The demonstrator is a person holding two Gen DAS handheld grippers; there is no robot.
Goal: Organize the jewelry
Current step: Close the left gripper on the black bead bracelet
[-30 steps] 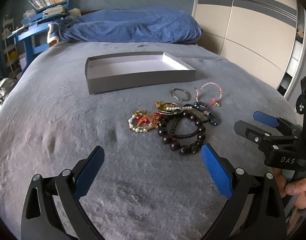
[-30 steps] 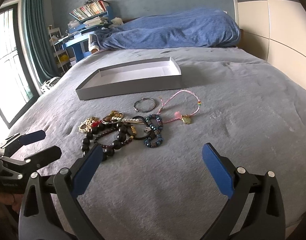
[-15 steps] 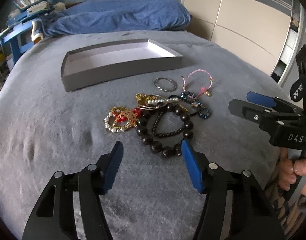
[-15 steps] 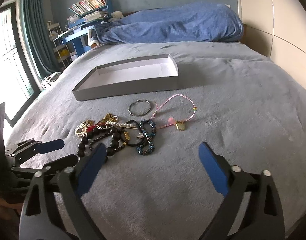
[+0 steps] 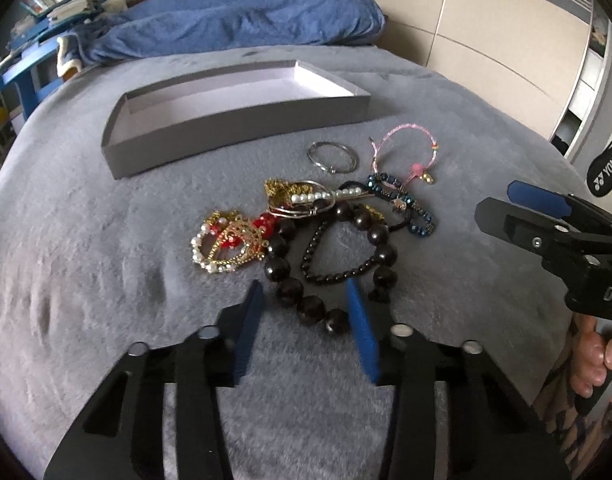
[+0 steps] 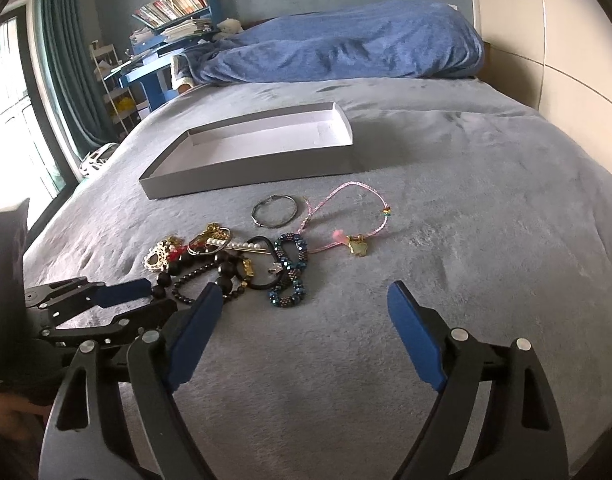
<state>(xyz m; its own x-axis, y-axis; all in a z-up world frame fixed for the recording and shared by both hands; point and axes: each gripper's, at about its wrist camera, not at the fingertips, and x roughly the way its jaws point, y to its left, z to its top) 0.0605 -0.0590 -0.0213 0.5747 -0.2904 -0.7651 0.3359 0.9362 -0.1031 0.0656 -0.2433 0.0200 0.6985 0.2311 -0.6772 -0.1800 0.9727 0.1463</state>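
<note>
the black bead bracelet (image 5: 330, 264) sits partly hidden between the closing left gripper (image 5: 306, 322), untouched; right gripper (image 6: 301, 332) spread.

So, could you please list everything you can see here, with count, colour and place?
box: one, grey, shallow and open, on the bed beyond the jewelry
large-bead bracelet: one, black, nearest in the pile
pearl crown piece: one, gold, red and white, left of the pile
metal ring: one, silver, apart, before the box
cord bracelet: one, pink, right of the ring
beaded bracelet: one, dark blue, right side of the pile
bedcover: one, grey
duvet: one, blue, far end
left claw: black, blue pads, closing around the black beads
right claw: same colours, open, holding nothing
</note>
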